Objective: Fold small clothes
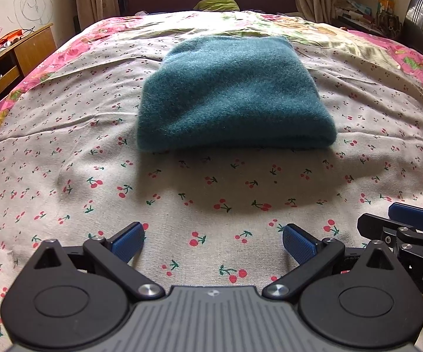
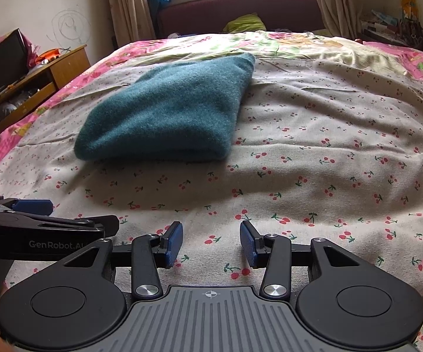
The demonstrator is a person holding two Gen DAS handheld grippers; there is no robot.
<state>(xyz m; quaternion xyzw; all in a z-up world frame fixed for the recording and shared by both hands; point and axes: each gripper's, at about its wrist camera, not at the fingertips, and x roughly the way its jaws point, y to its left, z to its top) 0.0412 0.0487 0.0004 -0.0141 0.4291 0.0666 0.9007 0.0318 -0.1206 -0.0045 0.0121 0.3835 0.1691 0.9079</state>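
Note:
A fuzzy teal garment [image 1: 232, 94] lies folded into a thick rectangle on the cherry-print bedsheet [image 1: 64, 152]. It shows left of centre in the right wrist view as the same teal bundle [image 2: 167, 111]. My left gripper [image 1: 213, 242] hovers over the sheet well short of the garment, open, with nothing between its blue pads. My right gripper [image 2: 211, 243] is beside it, open and empty too. Its side shows at the right edge of the left wrist view as a black arm with a blue pad [image 1: 410, 218]. The left gripper's body [image 2: 35, 228] shows at the left of the right wrist view.
A wooden cabinet [image 1: 15, 55] with clutter stands left of the bed. A maroon headboard [image 2: 240, 8] and a green pillow [image 2: 243, 23] sit at the far end below a window. A cluttered shelf [image 1: 363, 11] is at the far right. A pink floral cover [image 1: 416, 64] borders the sheet.

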